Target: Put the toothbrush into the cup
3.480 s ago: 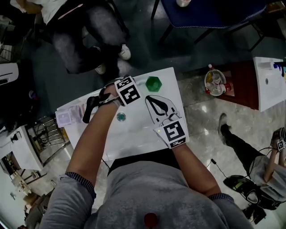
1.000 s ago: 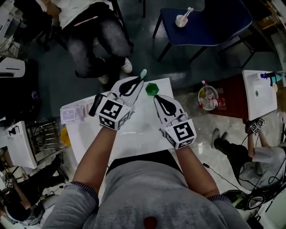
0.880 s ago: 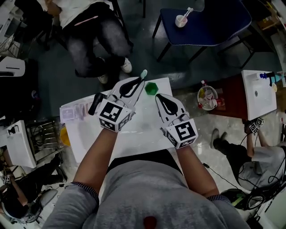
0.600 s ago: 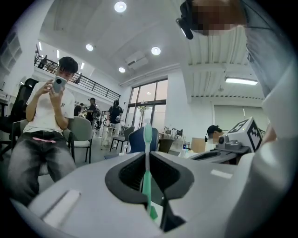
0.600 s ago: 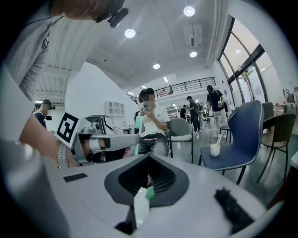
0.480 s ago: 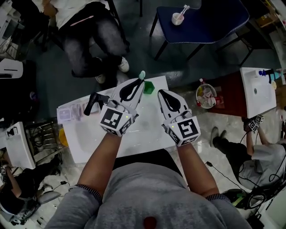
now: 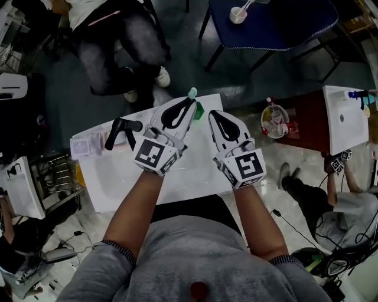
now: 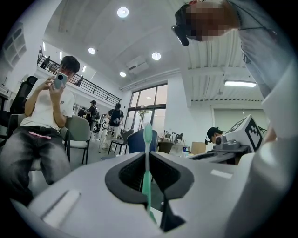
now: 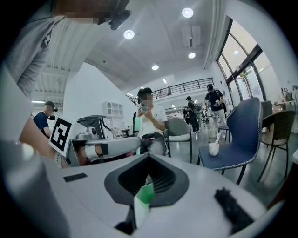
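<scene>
In the head view my left gripper [image 7: 192, 101] is shut on a pale green toothbrush [image 7: 192, 92]. The brush head sticks out past the jaw tips, over the far edge of the white table [image 7: 118, 177]. In the left gripper view the toothbrush [image 8: 147, 139] stands upright between the closed tips of that gripper [image 8: 147, 152]. The green cup [image 7: 199, 109] sits at the far table edge, mostly hidden between the two grippers. My right gripper [image 7: 213, 113] is just right of the cup, shut and holding nothing. Through its jaw gap [image 9: 149, 156] a bit of the green cup [image 9: 146, 193] shows.
A black handled tool [image 7: 118, 131] and a pale packet [image 7: 88, 143] lie at the table's left. A person [image 7: 112, 41] sits beyond the far edge. A blue chair [image 7: 277, 23] with a white bowl [image 7: 238, 15] stands at the far right.
Both grippers have moved toward the far table edge and closer together. The toothbrush tip has come nearer to the cup, which is now largely hidden. The left gripper holds the brush throughout the last second.
</scene>
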